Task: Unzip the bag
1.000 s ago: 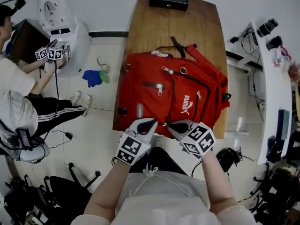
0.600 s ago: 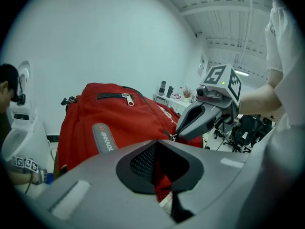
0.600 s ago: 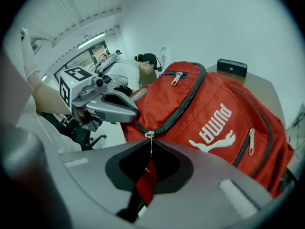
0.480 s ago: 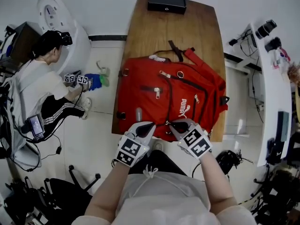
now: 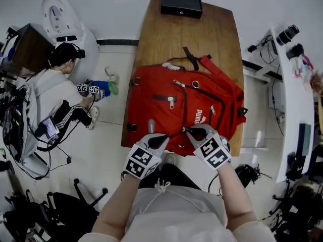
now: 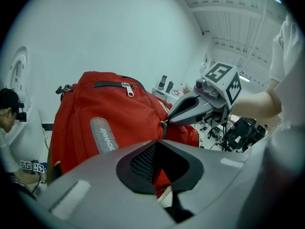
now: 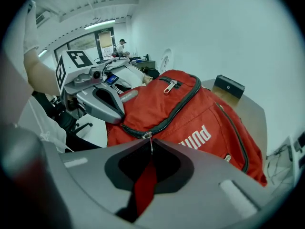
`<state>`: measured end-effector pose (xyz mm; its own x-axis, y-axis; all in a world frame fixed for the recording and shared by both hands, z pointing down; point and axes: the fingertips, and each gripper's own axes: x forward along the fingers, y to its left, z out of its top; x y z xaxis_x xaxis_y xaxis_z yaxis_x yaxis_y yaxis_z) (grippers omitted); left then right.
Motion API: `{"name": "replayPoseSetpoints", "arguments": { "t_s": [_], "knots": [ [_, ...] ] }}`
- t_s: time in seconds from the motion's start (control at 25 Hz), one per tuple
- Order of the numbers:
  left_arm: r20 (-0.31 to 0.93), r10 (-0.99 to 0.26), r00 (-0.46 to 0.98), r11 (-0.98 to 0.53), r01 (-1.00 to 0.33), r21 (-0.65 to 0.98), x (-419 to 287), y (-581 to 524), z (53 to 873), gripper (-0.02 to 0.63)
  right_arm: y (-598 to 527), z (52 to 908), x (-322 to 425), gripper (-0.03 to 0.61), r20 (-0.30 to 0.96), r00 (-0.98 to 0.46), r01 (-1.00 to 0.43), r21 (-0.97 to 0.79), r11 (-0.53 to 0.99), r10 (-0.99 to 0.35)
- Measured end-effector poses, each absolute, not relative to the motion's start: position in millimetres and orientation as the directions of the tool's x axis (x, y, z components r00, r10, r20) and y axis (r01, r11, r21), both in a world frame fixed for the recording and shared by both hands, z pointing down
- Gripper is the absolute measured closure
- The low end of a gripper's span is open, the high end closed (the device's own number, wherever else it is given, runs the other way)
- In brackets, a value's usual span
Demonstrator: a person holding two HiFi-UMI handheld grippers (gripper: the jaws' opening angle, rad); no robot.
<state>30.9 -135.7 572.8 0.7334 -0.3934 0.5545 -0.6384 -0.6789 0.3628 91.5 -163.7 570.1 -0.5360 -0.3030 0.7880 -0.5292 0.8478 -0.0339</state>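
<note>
A red backpack [image 5: 174,110] lies flat on the wooden table [image 5: 171,34], its base toward me. Both grippers sit at its near edge. My right gripper [image 5: 192,131] is shut on the zipper pull [image 7: 150,138] of the black main zipper [image 7: 176,109], and the pull's red tab runs back between the jaws. My left gripper [image 5: 161,137] is shut on the red fabric of the bag's near edge [image 6: 159,173], just left of the pull. In the left gripper view the right gripper [image 6: 188,109] touches the bag [image 6: 95,123] with its tip. The zipper looks closed along its visible length.
A black box [image 5: 181,5] sits at the table's far end. A person [image 5: 55,89] crouches on the floor at the left, holding marker cubes. A white bench with cameras [image 5: 290,34] stands at the right. Office chairs [image 5: 75,200] are behind me at the left.
Both grippers stay pinched at the bag's near edge, the right one a little farther right. The bag has shifted slightly. The person at the left has bent down toward the floor.
</note>
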Motion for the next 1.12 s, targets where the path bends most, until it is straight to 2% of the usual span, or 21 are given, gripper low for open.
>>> {"name": "replayPoseSetpoints", "arguments": {
  "t_s": [0.32,0.76,1.12],
  "knots": [
    [0.553,-0.327,0.767,-0.686,-0.595,0.419,32.1,-132.7,573.5,0.607,-187.9,560.8,96.6,0.555,0.777,-0.511,-0.517,0.064,0.854,-0.367],
    [0.604,-0.269,0.750,-0.714,-0.576,0.398,34.7,-126.3,581.3,0.606,-242.7,529.3,103.1,0.565,0.716,-0.511,-0.618,0.079,0.782,-0.476],
    [0.596,-0.248,0.764,-0.695,-0.569,0.440,33.9,-128.3,579.2,0.606,-280.1,521.9,97.6,0.566,0.714,-0.490,-0.617,0.120,0.778,-0.499]
  ]
}}
